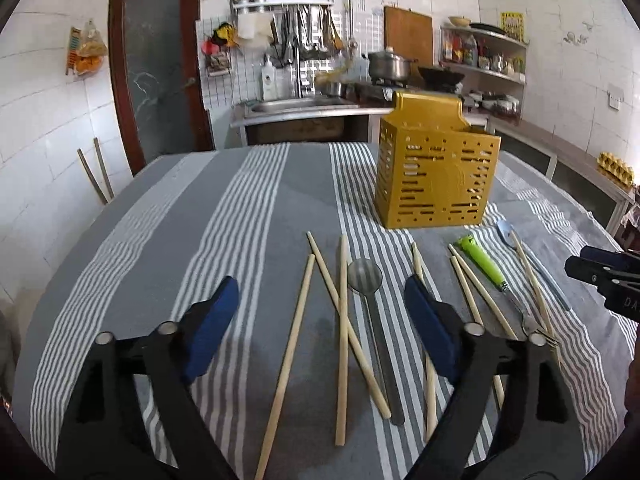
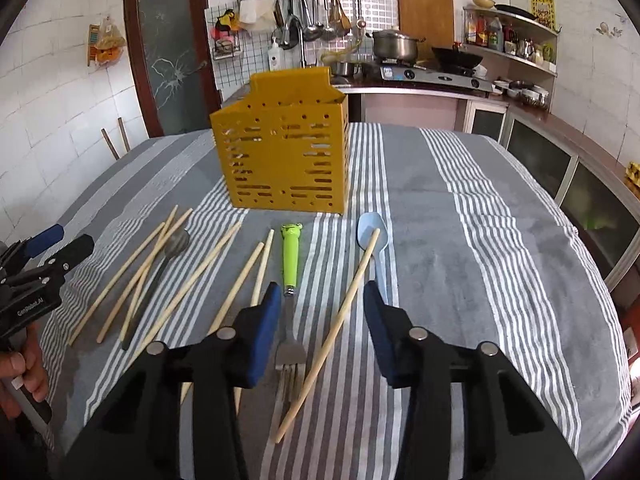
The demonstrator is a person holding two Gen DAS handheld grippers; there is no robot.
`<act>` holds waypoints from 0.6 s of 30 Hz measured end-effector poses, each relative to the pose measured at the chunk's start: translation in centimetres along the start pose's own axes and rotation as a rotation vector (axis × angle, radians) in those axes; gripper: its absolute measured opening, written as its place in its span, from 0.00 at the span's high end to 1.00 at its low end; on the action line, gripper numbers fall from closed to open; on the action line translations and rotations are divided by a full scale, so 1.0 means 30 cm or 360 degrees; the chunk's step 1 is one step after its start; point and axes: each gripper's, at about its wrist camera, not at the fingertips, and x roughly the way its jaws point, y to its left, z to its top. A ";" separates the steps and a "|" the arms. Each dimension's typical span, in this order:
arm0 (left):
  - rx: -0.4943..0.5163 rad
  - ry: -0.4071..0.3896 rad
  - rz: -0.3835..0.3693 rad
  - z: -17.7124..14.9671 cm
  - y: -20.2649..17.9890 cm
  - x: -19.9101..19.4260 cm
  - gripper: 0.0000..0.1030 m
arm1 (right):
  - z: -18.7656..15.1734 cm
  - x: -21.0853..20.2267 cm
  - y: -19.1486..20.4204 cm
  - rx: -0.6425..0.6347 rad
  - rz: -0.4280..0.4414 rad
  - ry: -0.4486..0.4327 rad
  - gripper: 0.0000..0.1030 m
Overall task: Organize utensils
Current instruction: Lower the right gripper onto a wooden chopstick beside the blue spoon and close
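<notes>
A yellow slotted utensil holder (image 1: 436, 176) (image 2: 284, 160) stands upright on the striped tablecloth. Several wooden chopsticks (image 1: 342, 320) (image 2: 332, 332) lie loose in front of it. A metal spoon (image 1: 366, 280) (image 2: 176, 246), a green-handled fork (image 1: 482, 262) (image 2: 290, 300) and a pale blue spoon (image 1: 505, 230) (image 2: 372, 236) lie among them. My left gripper (image 1: 320, 312) is open and empty above the chopsticks and metal spoon. My right gripper (image 2: 322, 312) is open and empty above the fork and one chopstick.
The table (image 2: 500, 240) is covered by a grey and white striped cloth. Behind it are a kitchen counter with sink and stove (image 2: 420, 72), a shelf (image 2: 516, 40) and a door (image 2: 168, 48). The other gripper shows at each view's edge (image 1: 608, 276) (image 2: 36, 276).
</notes>
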 end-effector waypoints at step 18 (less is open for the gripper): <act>0.0052 0.0255 -0.0025 0.086 -0.028 0.257 0.39 | 0.075 0.287 -0.083 0.0076 -0.0065 0.0313 0.81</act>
